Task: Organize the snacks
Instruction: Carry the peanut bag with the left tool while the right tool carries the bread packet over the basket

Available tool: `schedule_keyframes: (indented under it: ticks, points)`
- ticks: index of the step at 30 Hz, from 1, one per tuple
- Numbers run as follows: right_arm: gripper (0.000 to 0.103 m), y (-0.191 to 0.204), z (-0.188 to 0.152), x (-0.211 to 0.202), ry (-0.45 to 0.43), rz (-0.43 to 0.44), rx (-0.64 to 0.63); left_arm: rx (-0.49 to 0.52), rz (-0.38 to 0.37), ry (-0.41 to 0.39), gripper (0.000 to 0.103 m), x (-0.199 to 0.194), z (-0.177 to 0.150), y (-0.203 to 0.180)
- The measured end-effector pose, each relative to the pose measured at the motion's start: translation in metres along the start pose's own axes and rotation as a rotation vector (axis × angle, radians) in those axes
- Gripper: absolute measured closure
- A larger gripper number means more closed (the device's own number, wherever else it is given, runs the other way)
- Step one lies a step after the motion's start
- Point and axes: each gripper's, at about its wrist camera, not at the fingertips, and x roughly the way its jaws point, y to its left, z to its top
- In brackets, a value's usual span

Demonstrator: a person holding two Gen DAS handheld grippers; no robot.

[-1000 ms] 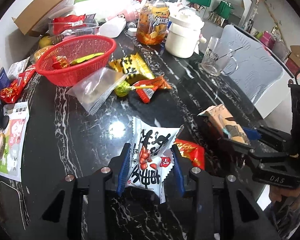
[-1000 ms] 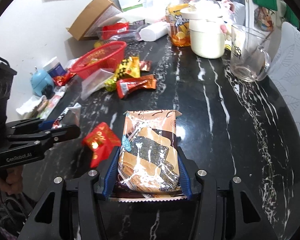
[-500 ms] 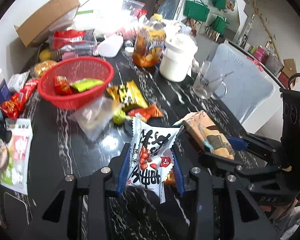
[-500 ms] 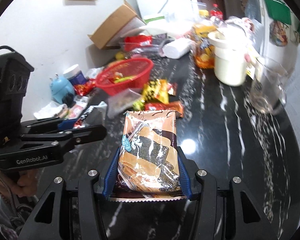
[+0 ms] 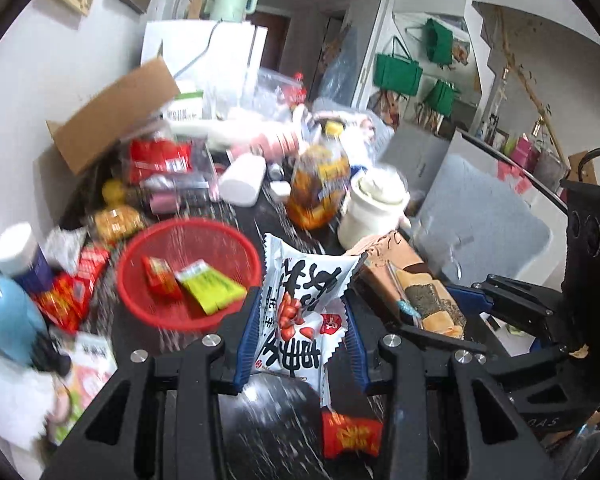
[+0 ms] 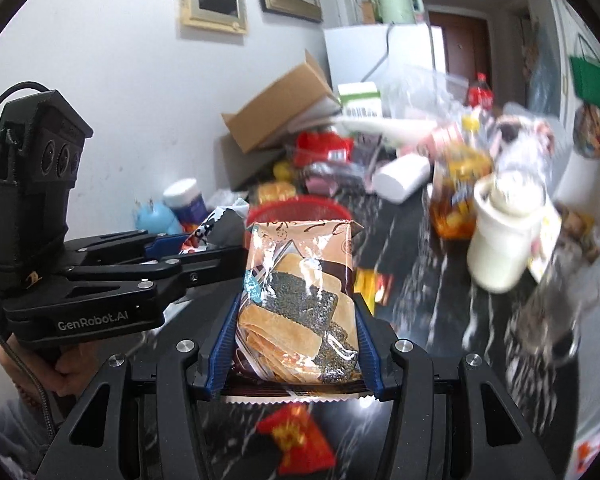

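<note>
Beside the round red mesh basket (image 5: 188, 272), the left gripper (image 5: 300, 332) is gripping a white peanut packet (image 5: 304, 316); the right gripper (image 6: 296, 340), tilted downward, is gripping a brown seaweed-cracker packet (image 6: 300, 300) over the black marble bench (image 6: 432, 312).

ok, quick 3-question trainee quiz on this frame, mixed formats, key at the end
1. True or false: the left gripper is shut on the white peanut packet.
2. What does the right gripper hold? A) a red packet B) the seaweed cracker pack C) nothing
3. Fill in: the red basket holds a small red packet and a ____ packet.

Key: 1 true; 2 B; 3 yellow-green
</note>
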Motion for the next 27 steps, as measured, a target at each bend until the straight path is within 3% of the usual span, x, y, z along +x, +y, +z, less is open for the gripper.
schedule_keyframes:
  ticks: [8,19,27]
  points:
    - [0.051,-0.002,0.053,0.02,-0.049,0.018,-0.037,0.005,0.045,-0.096,0.065,-0.006,0.046,0.019]
    - [0.051,-0.007,0.111,0.081,-0.066,0.072,-0.055,-0.034,0.144,-0.143,0.065,0.011,0.09,0.058]
    - [0.051,-0.015,0.117,0.137,-0.003,0.102,-0.039,-0.086,0.203,-0.067,0.065,0.052,0.09,0.095]
